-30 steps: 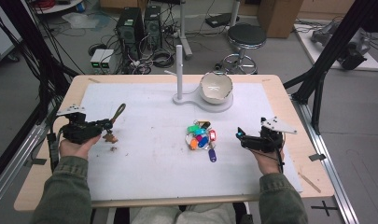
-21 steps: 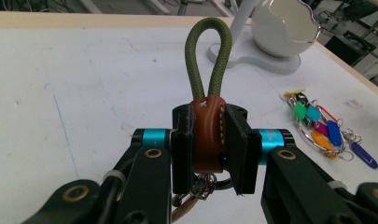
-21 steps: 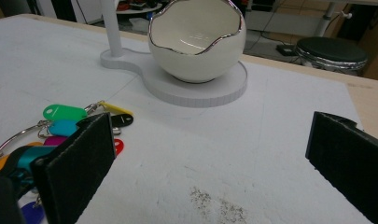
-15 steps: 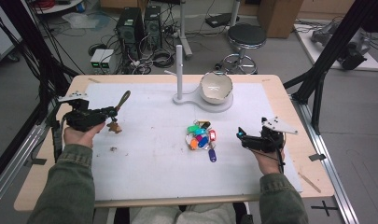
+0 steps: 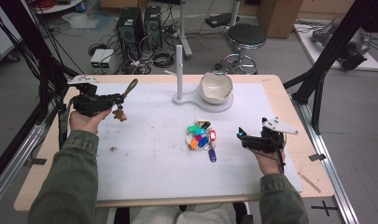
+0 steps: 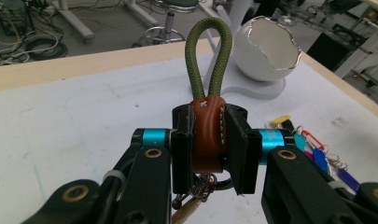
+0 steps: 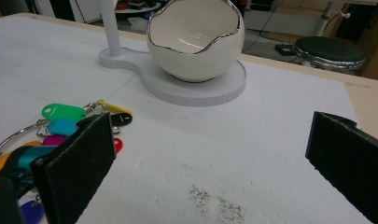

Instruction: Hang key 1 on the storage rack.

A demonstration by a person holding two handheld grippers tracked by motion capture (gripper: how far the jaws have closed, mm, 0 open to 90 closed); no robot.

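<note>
Left gripper [image 6: 210, 154]: jaws clamped on the brown leather tab of a keychain [image 6: 207, 130], held above the table's left side.
Keychain axis: runs along the jaws; green cord loop [image 6: 209, 56] points forward past the tips, toward the bowl [image 6: 268, 49]; metal ring and keys hang below.
Right gripper [image 7: 210, 158]: jaws wide apart, holding nothing, low over the white mat [image 5: 149, 154].
Bunch of coloured key tags [image 5: 201, 137]: just left of the right gripper.
Bowl stand [image 5: 179, 65]: ahead of both.

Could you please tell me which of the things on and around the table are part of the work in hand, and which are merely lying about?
In use, as far as I can judge:
- left hand-held gripper, shut on the leather keychain
- bunch of coloured key tags
- egg-shaped bowl on its stand

Lying about:
- stool
- computer towers
</note>
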